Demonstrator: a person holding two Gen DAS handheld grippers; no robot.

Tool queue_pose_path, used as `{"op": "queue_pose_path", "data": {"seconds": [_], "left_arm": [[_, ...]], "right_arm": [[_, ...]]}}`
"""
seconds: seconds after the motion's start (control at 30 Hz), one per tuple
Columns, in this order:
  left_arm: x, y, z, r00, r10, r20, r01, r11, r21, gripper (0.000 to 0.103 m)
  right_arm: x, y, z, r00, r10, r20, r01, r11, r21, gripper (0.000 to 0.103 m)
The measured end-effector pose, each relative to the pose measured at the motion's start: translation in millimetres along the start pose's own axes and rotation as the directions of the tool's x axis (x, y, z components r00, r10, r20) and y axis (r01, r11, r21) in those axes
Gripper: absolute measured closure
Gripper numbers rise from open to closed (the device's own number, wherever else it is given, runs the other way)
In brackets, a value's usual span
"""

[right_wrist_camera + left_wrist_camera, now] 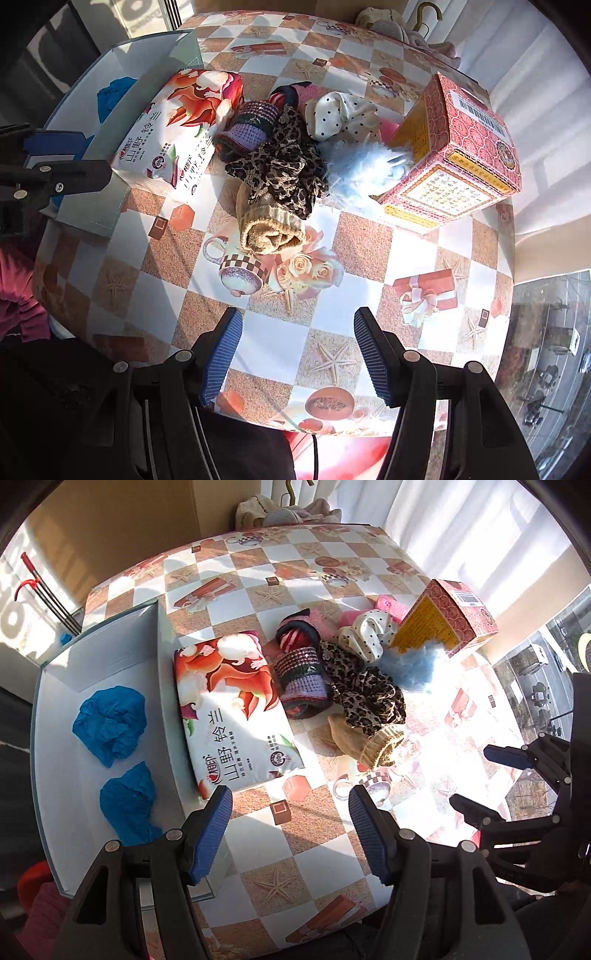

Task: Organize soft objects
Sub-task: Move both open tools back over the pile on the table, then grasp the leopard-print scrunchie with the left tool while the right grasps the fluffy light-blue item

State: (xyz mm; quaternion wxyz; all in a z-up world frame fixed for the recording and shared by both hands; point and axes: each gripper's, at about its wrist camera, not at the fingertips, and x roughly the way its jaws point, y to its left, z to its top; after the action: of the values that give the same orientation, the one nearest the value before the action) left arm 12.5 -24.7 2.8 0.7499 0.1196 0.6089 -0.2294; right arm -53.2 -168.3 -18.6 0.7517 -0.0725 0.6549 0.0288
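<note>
Mostly, one heap of soft things sits mid-table, with both tools released above the near edge.

Counted in the heap: one rolled tan knit sock nearest, ribbed at the cuff; one crumpled leopard-print fabric touching it on the far side; one striped knit roll in purple and dark bands to the left; one white polka-dot cloth at the far side; one fluffy pale-blue piece to the right. One glossy, rectangular tissue pack lies left of the heap, against a shallow white tray holding two crinkled blue wads. One red patterned cardboard box leans at the right. Left gripper and right gripper both stand with ridged blue pads spread, grasping nothing, over the checkered tablecloth.
</note>
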Motion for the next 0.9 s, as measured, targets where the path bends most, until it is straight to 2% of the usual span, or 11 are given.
{"op": "queue_pose_path", "data": {"seconds": [0.1, 0.2, 0.33, 0.43, 0.6, 0.67, 0.7, 0.77, 0.8, 0.9], "left_arm": [[16, -28, 18, 0.999, -0.046, -0.016, 0.046, 0.997, 0.057, 0.032], [35, -48, 37, 0.996, -0.083, -0.043, 0.086, 0.994, 0.071, 0.032], [64, -48, 60, 0.988, -0.116, -0.099, 0.112, 0.993, -0.036, 0.032], [83, -51, 71, 0.987, -0.096, -0.128, 0.088, 0.994, -0.065, 0.032], [107, -65, 84, 0.988, -0.042, -0.149, 0.042, 0.999, -0.001, 0.028], [112, -60, 85, 0.989, -0.064, -0.137, 0.061, 0.998, -0.028, 0.042], [114, -58, 84, 0.986, -0.075, -0.148, 0.07, 0.997, -0.042, 0.061], [110, -58, 81, 0.986, -0.083, -0.146, 0.077, 0.996, -0.047, 0.07], [106, -59, 78, 0.987, -0.084, -0.134, 0.08, 0.996, -0.035, 0.08], [90, -60, 63, 0.989, -0.091, -0.117, 0.089, 0.996, -0.025, 0.083]], "right_arm": [[0, -20, -16, 1.0, 0.002, -0.001, -0.002, 0.998, 0.055, 0.039], [-1, -37, -36, 1.0, 0.012, -0.006, -0.012, 0.995, 0.103, 0.039], [-1, -53, -61, 1.0, 0.018, -0.008, -0.017, 0.989, 0.145, 0.039], [1, -63, -77, 1.0, 0.018, -0.019, -0.014, 0.986, 0.167, 0.039], [3, -76, -96, 0.999, 0.015, -0.037, -0.008, 0.982, 0.188, 0.039], [3, -79, -102, 0.999, 0.013, -0.041, -0.005, 0.982, 0.187, 0.039], [2, -80, -104, 0.999, 0.012, -0.04, -0.004, 0.983, 0.186, 0.039], [1, -83, -105, 0.999, 0.014, -0.034, -0.008, 0.982, 0.187, 0.039], [2, -84, -104, 0.999, 0.018, -0.029, -0.012, 0.982, 0.187, 0.039], [3, -82, -97, 0.999, 0.031, -0.011, -0.028, 0.985, 0.171, 0.039]]}}
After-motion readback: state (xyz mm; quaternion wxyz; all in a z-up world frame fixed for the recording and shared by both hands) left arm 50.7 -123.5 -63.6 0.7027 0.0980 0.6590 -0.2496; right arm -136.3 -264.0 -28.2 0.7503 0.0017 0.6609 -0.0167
